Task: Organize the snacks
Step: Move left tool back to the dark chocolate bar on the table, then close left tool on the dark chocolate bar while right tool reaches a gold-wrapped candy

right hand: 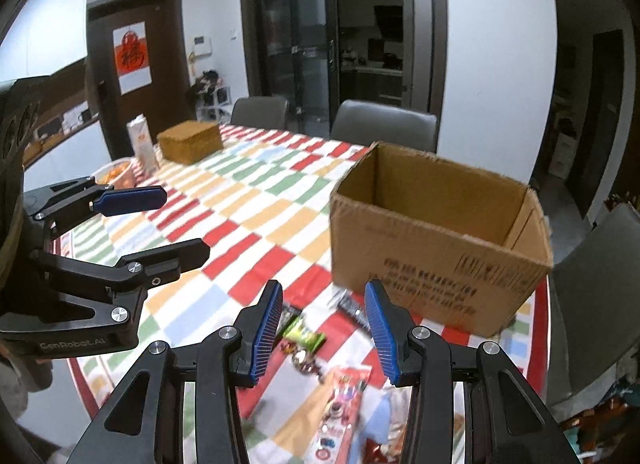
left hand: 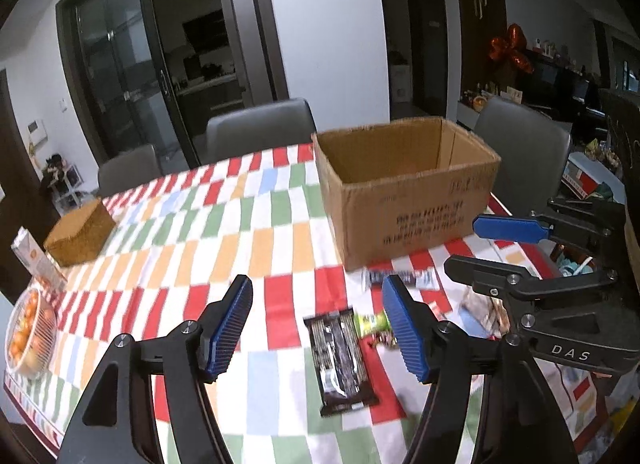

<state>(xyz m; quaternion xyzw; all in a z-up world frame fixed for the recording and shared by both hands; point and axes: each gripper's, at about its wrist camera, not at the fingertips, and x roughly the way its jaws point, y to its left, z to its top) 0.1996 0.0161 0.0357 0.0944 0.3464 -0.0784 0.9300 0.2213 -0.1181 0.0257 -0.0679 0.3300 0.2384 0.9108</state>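
An open cardboard box (left hand: 404, 192) (right hand: 436, 248) stands on the checked tablecloth (left hand: 224, 224). Loose snacks lie in front of it: a dark brown packet (left hand: 340, 360), a green packet (left hand: 370, 322) (right hand: 304, 334), a silver-blue wrapper (left hand: 400, 278) (right hand: 352, 306) and a red packet (right hand: 344, 396). My left gripper (left hand: 316, 304) (right hand: 184, 220) hovers open above the dark packet, holding nothing. My right gripper (right hand: 324, 304) (left hand: 462, 244) is open above the green and red packets, near the box's front wall, with nothing between its pads.
A brown woven box (left hand: 80, 234) (right hand: 190, 142), a tall carton (left hand: 36, 260) (right hand: 142, 144) and a bowl of oranges (left hand: 30, 328) (right hand: 116, 176) sit at the table's far left end. Grey chairs (left hand: 260, 124) (right hand: 384, 120) line the far side, another (right hand: 592, 304) the right.
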